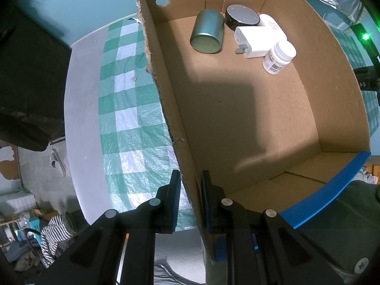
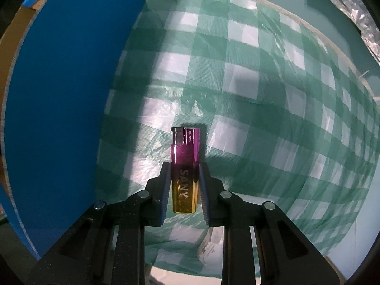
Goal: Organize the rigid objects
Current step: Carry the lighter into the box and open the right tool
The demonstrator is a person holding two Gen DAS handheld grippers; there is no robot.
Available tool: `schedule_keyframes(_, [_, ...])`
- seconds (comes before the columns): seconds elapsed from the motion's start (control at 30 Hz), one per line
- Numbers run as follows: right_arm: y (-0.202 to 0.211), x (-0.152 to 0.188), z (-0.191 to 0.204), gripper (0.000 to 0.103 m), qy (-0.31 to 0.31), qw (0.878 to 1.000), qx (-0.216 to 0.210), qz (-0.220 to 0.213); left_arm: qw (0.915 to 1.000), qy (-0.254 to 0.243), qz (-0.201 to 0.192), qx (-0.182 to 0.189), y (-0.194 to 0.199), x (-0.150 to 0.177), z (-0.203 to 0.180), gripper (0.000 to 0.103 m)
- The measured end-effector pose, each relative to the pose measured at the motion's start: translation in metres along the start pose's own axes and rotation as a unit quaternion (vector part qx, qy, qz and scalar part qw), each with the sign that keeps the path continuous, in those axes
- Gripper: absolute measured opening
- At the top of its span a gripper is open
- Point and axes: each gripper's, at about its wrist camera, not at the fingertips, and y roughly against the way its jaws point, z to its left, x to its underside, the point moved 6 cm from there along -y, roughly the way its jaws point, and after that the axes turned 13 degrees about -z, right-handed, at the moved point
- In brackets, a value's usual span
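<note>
My left gripper [image 1: 190, 178] is shut on the near left wall of an open cardboard box [image 1: 166, 109] with blue outer sides. In the box's far corner lie a green metal tin [image 1: 209, 32], a round black speaker [image 1: 242, 15], a white plug adapter [image 1: 256, 41] and a white pill bottle [image 1: 279, 57]. My right gripper [image 2: 185, 173] is shut on a purple and gold lighter [image 2: 185, 166] marked SANY, held above the checked cloth. The box's blue outer wall [image 2: 61, 95] stands to its left.
A green and white checked plastic cloth [image 2: 261, 95] covers the table. The table's left edge [image 1: 78, 123] drops to a cluttered floor with a striped garment [image 1: 54, 237]. Crinkled foil [image 2: 356, 19] lies at the far right.
</note>
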Motion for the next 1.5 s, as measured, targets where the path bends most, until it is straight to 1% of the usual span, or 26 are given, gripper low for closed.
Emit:
schedule_keyframes(0.17, [0.013,-0.009,-0.006,0.022,0.005,1.000,-0.012,-0.009,1.0000,-0.002,-0.001,0.001,0.000,0.000,-0.001,0.017])
schedule_keyframes(0.33, [0.027,-0.016,-0.010,0.022,0.008,0.999,-0.019,-0.027,1.0000,-0.001,-0.001,0.001,0.000,0.000,-0.001,0.017])
schedule_keyframes(0.53, [0.056,-0.030,-0.004,0.022,0.022,0.998,-0.027,-0.046,1.0000,-0.002,-0.001,0.001,0.000,-0.001,-0.001,0.017])
schedule_keyframes(0.7, [0.074,-0.046,0.011,0.022,0.039,0.997,-0.033,-0.060,1.0000,-0.003,-0.002,0.000,0.000,-0.001,-0.001,0.017])
schedule_keyframes(0.93, [0.101,-0.071,0.046,0.022,0.068,0.992,-0.061,-0.084,1.0000,-0.005,-0.002,0.000,0.000,-0.002,-0.001,0.017])
schedule_keyframes(1.1, [0.106,-0.079,0.071,0.022,0.092,0.988,-0.080,-0.090,1.0000,-0.005,-0.003,0.000,0.000,-0.002,0.000,0.017])
schedule_keyframes(1.2, [0.103,-0.079,0.087,0.022,0.113,0.986,-0.091,-0.087,1.0000,-0.002,-0.003,0.002,0.000,-0.003,0.001,0.017])
schedule_keyframes(1.33, [0.095,-0.076,0.101,0.022,0.133,0.984,-0.095,-0.077,1.0000,-0.003,-0.003,0.001,0.000,-0.004,0.003,0.017])
schedule_keyframes(1.5, [0.083,-0.071,0.107,0.022,0.133,0.985,-0.092,-0.067,1.0000,-0.002,-0.003,0.001,-0.001,-0.004,0.003,0.017])
